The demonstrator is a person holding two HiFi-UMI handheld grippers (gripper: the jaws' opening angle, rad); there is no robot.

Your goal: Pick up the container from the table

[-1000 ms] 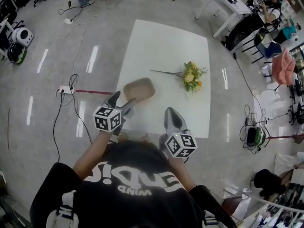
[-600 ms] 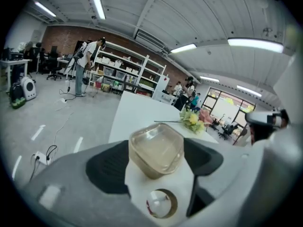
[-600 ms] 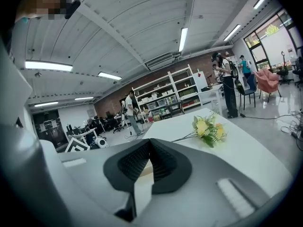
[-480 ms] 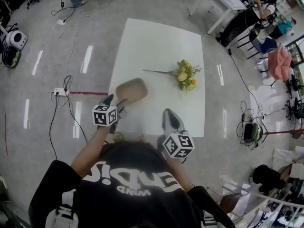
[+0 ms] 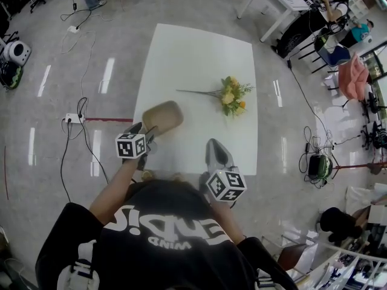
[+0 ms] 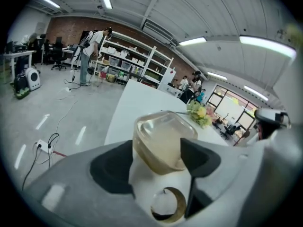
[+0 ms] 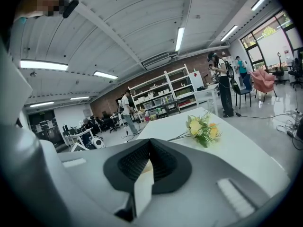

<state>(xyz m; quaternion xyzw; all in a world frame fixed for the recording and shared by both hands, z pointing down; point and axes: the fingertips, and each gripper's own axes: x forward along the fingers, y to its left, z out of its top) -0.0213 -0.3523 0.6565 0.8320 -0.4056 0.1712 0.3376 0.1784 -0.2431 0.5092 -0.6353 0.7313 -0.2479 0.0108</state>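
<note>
A tan, see-through container point(image 5: 162, 115) point(image 6: 161, 141) with rounded corners rests on the white table point(image 5: 199, 59), near its left edge. My left gripper point(image 5: 145, 132) point(image 6: 156, 162) is low at the container's near end. Its jaws have just been closing, and the container's near end lies between the black pads point(image 6: 201, 157). A thin gap still shows at the left pad, so the jaws stand open around it. My right gripper point(image 5: 216, 145) point(image 7: 149, 162) is shut with nothing in it. It hovers over the table's near edge, to the right of the container.
A bunch of yellow artificial flowers point(image 5: 231, 96) point(image 7: 202, 129) lies at mid-table, right of the container. A power strip point(image 5: 74, 118) and cables lie on the floor to the left. Desks, chairs and people fill the far right, and shelves point(image 6: 128, 63) stand at the back.
My left gripper has sunk towards the table at the container's near end and its jaws have narrowed. The right gripper has hardly moved. The container has stayed in place.
</note>
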